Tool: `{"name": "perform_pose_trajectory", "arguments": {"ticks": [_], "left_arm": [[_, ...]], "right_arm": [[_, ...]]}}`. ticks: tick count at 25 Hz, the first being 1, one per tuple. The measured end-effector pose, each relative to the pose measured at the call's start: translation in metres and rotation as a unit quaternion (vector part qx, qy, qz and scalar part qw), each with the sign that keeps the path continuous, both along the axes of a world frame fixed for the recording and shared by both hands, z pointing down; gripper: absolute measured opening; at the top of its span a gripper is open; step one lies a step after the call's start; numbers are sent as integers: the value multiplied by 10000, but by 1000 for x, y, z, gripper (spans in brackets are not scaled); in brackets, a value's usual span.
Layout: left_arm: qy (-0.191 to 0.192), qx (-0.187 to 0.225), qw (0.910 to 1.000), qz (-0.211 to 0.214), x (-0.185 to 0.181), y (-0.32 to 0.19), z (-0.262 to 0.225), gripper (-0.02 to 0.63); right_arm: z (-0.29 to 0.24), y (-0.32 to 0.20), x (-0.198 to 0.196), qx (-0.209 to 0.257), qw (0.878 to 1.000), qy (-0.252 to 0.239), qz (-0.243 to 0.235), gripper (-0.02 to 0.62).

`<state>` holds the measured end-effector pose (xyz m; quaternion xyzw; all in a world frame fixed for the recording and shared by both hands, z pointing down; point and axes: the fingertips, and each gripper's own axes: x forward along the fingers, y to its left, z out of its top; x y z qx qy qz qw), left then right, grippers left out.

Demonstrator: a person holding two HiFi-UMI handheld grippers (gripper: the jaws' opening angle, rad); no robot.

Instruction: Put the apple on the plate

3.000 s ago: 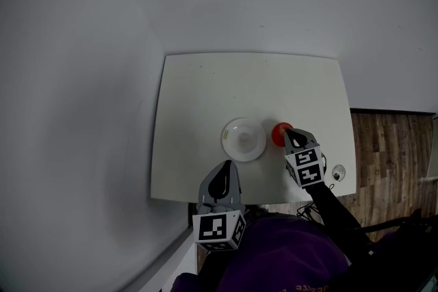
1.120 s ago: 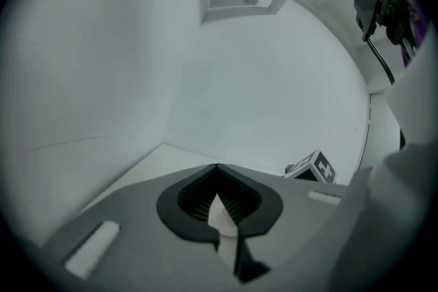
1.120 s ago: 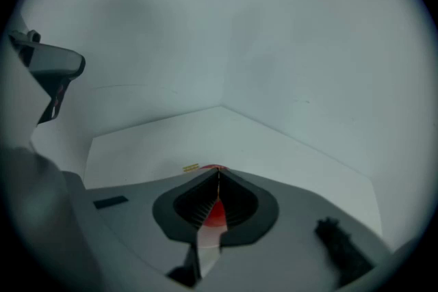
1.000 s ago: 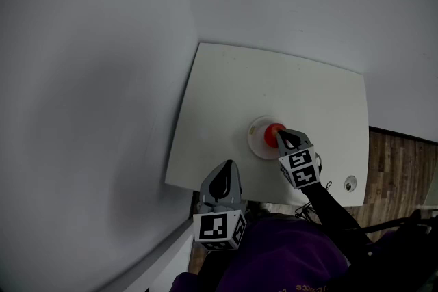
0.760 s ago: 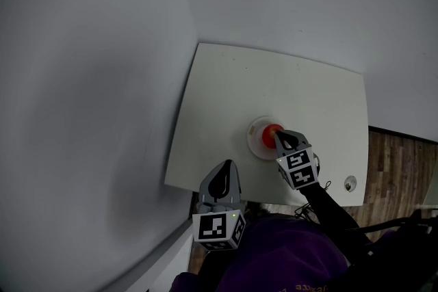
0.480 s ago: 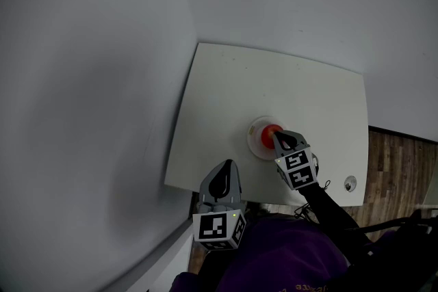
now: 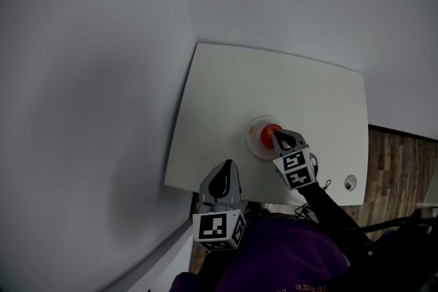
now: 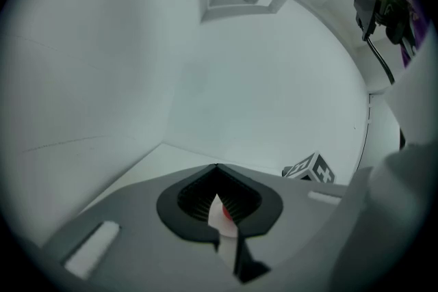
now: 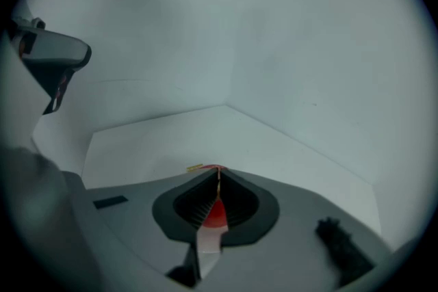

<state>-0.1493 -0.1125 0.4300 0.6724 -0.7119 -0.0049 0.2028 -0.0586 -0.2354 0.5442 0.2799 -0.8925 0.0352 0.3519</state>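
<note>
Red round apple nudging toward 9 o'clock, right gripper clamping it over white round plate; left gripper idling closed, 7 o'clock.

A white desk fills the middle of the frame, with grey walls around it. On the desk stands a white plate, and a red apple lies on it. The right gripper has its jaws at the apple. The left gripper hangs at the desk's lower edge, well apart from the plate. A wooden floor shows at the right.
</note>
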Motion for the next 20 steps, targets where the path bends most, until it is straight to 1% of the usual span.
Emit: {"name": "perform_pose_trajectory", "arguments": {"ticks": [4,9,20], "left_arm": [[13,-32,10000,-21,0,-1,1,8],[8,-2,10000,63,4,-4,1,8],[80,79,9993,362,25,-15,4,8]], "right_arm": [[1,1,0,0,10000,-43,-45,15],[-5,1,0,37,9998,-157,-71,17],[-31,-3,20,157,9988,-435,168,15]]}}
